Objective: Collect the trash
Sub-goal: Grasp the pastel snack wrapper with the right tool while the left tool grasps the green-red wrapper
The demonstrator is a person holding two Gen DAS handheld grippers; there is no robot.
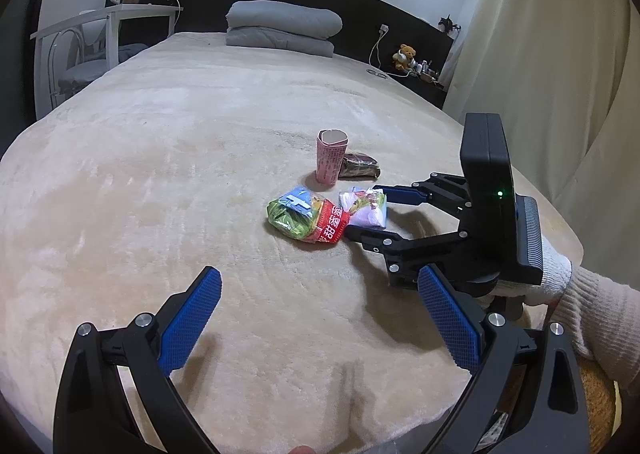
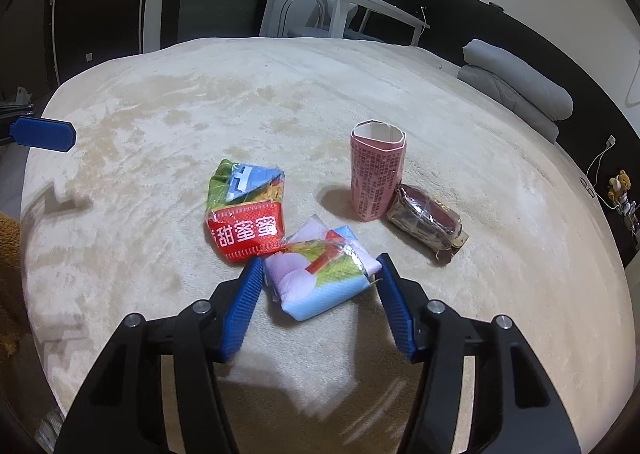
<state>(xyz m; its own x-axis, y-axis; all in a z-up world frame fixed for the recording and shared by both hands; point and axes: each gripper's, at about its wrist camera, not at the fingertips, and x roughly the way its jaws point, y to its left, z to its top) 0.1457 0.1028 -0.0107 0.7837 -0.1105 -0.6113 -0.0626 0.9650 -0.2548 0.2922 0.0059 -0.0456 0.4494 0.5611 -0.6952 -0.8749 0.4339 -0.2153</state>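
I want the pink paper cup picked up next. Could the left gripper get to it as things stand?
Probably yes: the left gripper is open and empty, and bare blanket lies between it and the upright pink cup, with the red-green wrapper just right of that line.

On the bed (image 2: 160, 126), open blanket spreads from nine to twelve o'clock of the red-and-green wrapper (image 2: 245, 210), while the pink paper cup (image 2: 378, 170) and brown packet (image 2: 428, 224) crowd its three o'clock side.
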